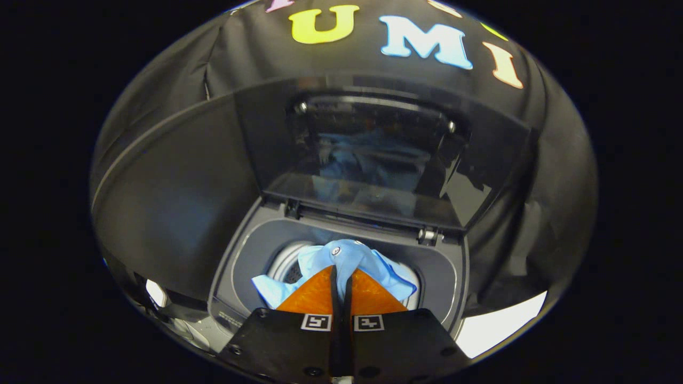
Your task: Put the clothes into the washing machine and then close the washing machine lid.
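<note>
Held the light blue garment (349, 261) pinched between closed fingers (320, 296) over the washing machine (235, 277) drum, lid (373, 160) standing open, ready for dropping inside.

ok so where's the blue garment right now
In the gripper view, the blue garment hangs pinched in the gripper, over the washing machine's open drum, just below the raised lid.
</note>
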Demonstrator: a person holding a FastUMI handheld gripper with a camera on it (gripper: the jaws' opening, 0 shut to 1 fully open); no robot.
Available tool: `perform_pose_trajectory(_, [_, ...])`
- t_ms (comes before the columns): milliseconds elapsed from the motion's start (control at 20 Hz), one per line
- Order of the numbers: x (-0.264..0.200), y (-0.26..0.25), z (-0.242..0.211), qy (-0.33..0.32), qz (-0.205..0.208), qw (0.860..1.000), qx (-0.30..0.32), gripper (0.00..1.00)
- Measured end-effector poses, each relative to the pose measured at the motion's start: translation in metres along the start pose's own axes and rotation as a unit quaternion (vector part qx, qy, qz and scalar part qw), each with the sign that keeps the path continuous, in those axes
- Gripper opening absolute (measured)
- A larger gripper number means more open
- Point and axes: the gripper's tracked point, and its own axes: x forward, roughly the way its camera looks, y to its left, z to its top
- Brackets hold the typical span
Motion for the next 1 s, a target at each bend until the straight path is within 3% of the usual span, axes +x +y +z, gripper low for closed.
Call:
perform_pose_trajectory(400, [0.033, -0.003, 0.0, 0.019, -0.032, 0.999, 0.033, 0.06])
perform_pose_trajectory(450, [0.039, -0.006, -0.002, 0.027, -0.042, 0.998, 0.039, 0.14])
perform_pose_trajectory(600, [0.049, -0.016, -0.017, 0.058, -0.067, 0.996, 0.031, 0.96])
perform_pose_trajectory(1000, [0.042, -0.005, -0.013, 0.041, -0.047, 0.998, 0.023, 0.98])
